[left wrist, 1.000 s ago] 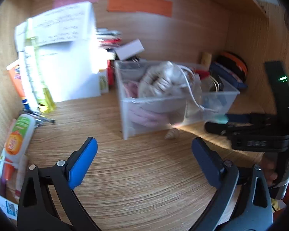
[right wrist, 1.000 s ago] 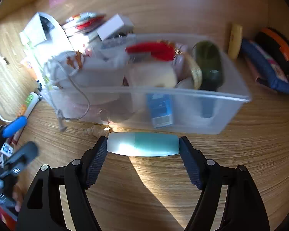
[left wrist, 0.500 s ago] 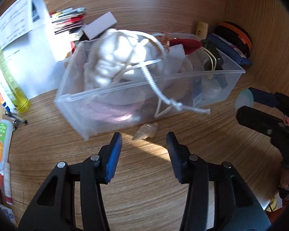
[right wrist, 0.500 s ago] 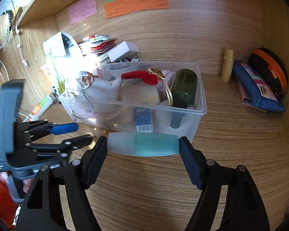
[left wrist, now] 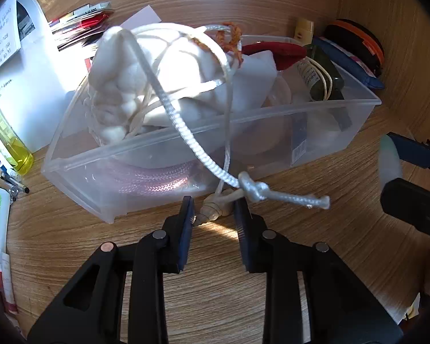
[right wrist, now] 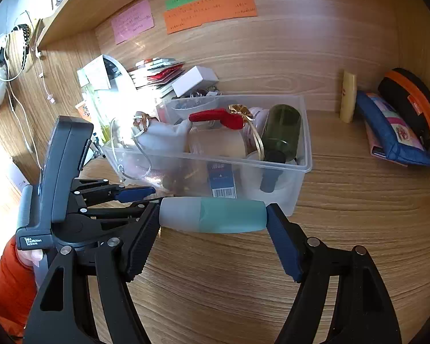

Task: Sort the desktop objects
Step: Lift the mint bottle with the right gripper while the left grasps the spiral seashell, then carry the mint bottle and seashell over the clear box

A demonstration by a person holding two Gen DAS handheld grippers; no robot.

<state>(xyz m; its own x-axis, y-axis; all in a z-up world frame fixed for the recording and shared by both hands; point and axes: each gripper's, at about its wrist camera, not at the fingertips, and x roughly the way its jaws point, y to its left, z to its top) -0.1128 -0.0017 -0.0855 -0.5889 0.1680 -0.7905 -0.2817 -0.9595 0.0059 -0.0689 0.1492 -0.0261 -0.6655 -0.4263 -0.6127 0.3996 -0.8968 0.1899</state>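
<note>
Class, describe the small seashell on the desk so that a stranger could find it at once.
Find the clear plastic box on the wooden desk. On the desk at its front wall, between the left gripper's narrowed jaws, lies the seashell: small, cream, spiral, outside the box.

I see bare desk [right wrist: 344, 229] in front of the clear bin [right wrist: 301, 169] and to its right, up to the blue pouch [right wrist: 387, 132]. Left of the bin, bottles [left wrist: 3, 132] and pens [left wrist: 13, 182] crowd the desk. A knotted cord [left wrist: 255, 192] hangs over the bin's front wall.
</note>
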